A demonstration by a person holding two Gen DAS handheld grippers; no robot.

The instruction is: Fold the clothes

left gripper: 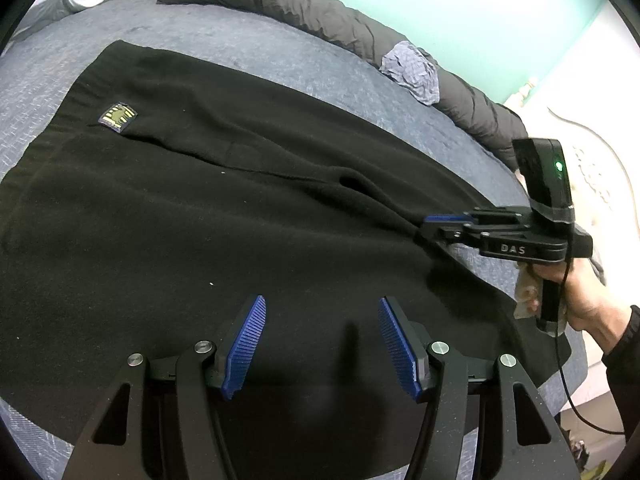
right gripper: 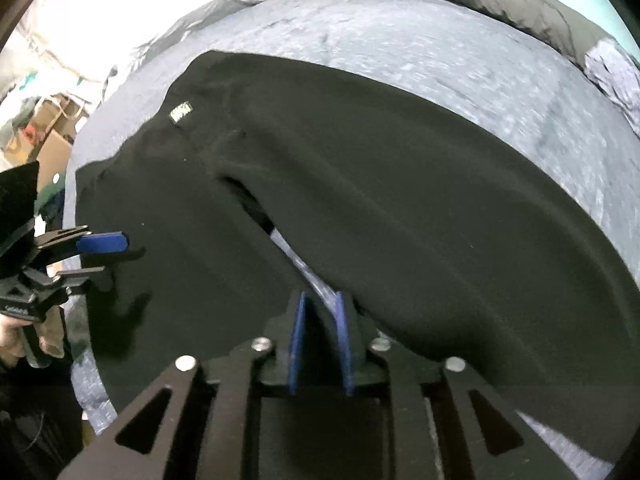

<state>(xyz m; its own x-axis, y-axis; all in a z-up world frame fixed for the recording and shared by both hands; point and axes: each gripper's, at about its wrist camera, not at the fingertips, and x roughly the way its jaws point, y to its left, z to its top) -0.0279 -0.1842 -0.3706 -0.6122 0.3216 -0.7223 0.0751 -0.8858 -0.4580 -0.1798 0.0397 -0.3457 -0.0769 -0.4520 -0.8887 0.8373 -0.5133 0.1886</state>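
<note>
The letters "DAS" stand in pale print on the black side of the right gripper [left gripper: 430, 226], seen from the left wrist camera. The black pants [left gripper: 200, 220] carry a small sewn patch [left gripper: 117, 116] with yellow marks, but its words are too small to read. Nothing else has words.

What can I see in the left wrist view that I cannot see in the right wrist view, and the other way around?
Only the left wrist view shows the right gripper from the side, shut on a fold of the black garment, the hand holding it, and its green light.

Only the right wrist view shows cardboard boxes beside the bed and the open left gripper from the side.

Both show the garment with its small patch, the blue bed cover, the grey duvet and the crumpled blue cloth.
</note>
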